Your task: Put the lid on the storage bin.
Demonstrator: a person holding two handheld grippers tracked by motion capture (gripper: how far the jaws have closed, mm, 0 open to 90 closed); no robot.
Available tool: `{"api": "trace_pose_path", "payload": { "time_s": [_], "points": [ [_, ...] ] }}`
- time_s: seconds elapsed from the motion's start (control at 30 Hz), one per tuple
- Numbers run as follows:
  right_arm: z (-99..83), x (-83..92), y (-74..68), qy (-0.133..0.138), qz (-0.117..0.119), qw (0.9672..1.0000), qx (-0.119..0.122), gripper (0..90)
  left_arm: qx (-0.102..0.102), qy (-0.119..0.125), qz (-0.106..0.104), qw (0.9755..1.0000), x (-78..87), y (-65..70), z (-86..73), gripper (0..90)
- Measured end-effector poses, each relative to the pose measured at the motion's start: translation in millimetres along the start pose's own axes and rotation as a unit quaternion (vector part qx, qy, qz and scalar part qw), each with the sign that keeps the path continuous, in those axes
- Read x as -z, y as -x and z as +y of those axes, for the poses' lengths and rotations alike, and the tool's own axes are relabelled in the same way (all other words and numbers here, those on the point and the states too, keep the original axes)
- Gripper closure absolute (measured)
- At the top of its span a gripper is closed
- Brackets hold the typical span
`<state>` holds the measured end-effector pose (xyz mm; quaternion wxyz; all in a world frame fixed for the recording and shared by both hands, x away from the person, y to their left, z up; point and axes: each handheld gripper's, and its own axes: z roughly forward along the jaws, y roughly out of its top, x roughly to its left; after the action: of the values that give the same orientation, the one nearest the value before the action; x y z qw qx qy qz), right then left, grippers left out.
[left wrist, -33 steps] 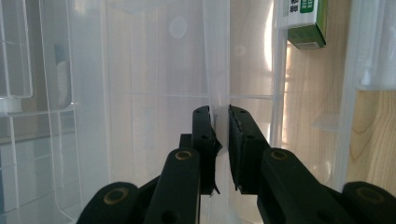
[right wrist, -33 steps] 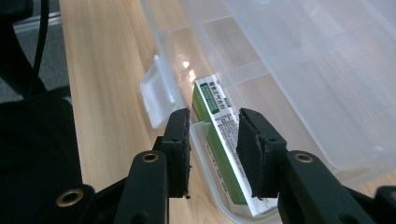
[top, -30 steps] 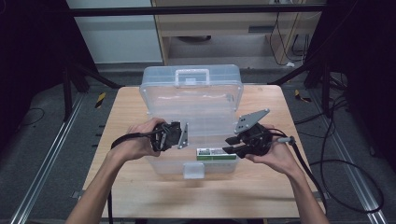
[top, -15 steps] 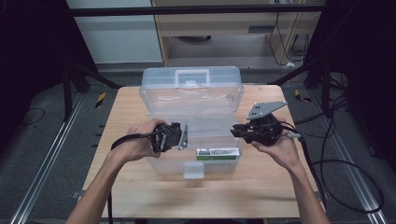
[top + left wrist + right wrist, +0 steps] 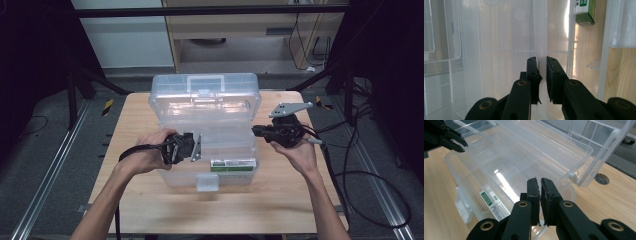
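Note:
A clear plastic toolbox (image 5: 165,172) stands on the wooden table with its lid (image 5: 205,82) raised at the back. A small green and white carton (image 5: 233,164) lies inside at the front right. My left gripper (image 5: 192,148) reaches in from the left and is shut on a thin clear wall (image 5: 542,45) of the box. My right gripper (image 5: 255,131) hovers at the box's right edge. Its jaws have just been closing and are shut with nothing between them (image 5: 540,180).
The wooden table (image 5: 135,120) has bare strips left, right and in front of the box. A latch tab (image 5: 207,182) juts from the box's front. Black cables (image 5: 350,165) trail off the right side. Beyond the table stand a floor rail and a wooden cabinet (image 5: 250,30).
My right gripper has drawn back from the carton, moving right and towards the back, out past the box's right edge. The left gripper and the carton have stayed put.

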<state>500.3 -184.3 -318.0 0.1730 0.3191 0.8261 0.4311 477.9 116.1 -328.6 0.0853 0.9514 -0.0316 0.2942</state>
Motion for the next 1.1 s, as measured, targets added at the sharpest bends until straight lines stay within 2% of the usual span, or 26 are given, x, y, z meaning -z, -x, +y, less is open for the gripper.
{"api": "trace_pose_path", "payload": {
  "time_s": [0.17,0.67,0.8,0.83,0.9,0.97,1.03,1.1],
  "points": [
    [-0.3,-1.7,4.0,0.007,-0.011,0.9999,-0.008,89.9,-0.001,-0.001,0.0,1.0,0.0,0.8,0.0,80.4],
    [0.9,-1.3,9.4,0.024,-0.032,0.9988,-0.027,90.0,-0.003,0.001,-0.004,1.0,-1.9,8.6,0.0,80.2],
    [-1.7,-1.1,10.2,0.025,-0.029,0.9988,-0.032,90.0,-0.006,-0.007,-0.014,0.9999,-2.2,11.9,0.8,80.2],
    [-2.6,-1.3,10.0,0.025,-0.028,0.9988,-0.033,90.0,-0.005,0.0,-0.014,0.9999,-3.8,13.4,0.2,80.2],
    [-4.5,-1.6,9.3,0.024,-0.029,0.9987,-0.034,90.0,-0.007,-0.007,-0.024,0.9997,-4.2,16.0,0.7,80.1],
    [-6.2,-2.0,9.2,0.018,-0.021,0.999,-0.036,90.0,-0.008,-0.002,-0.022,0.9997,-6.0,19.0,0.7,80.2],
    [-9.2,-3.0,6.7,0.018,-0.025,0.999,-0.031,90.0,-0.01,-0.007,-0.023,0.9997,-5.4,20.2,0.2,80.1],
    [-11.3,-3.0,6.3,0.019,-0.023,0.9991,-0.031,90.0,-0.008,0.002,-0.021,0.9997,-6.7,21.4,-0.9,80.1]
  ]
}}
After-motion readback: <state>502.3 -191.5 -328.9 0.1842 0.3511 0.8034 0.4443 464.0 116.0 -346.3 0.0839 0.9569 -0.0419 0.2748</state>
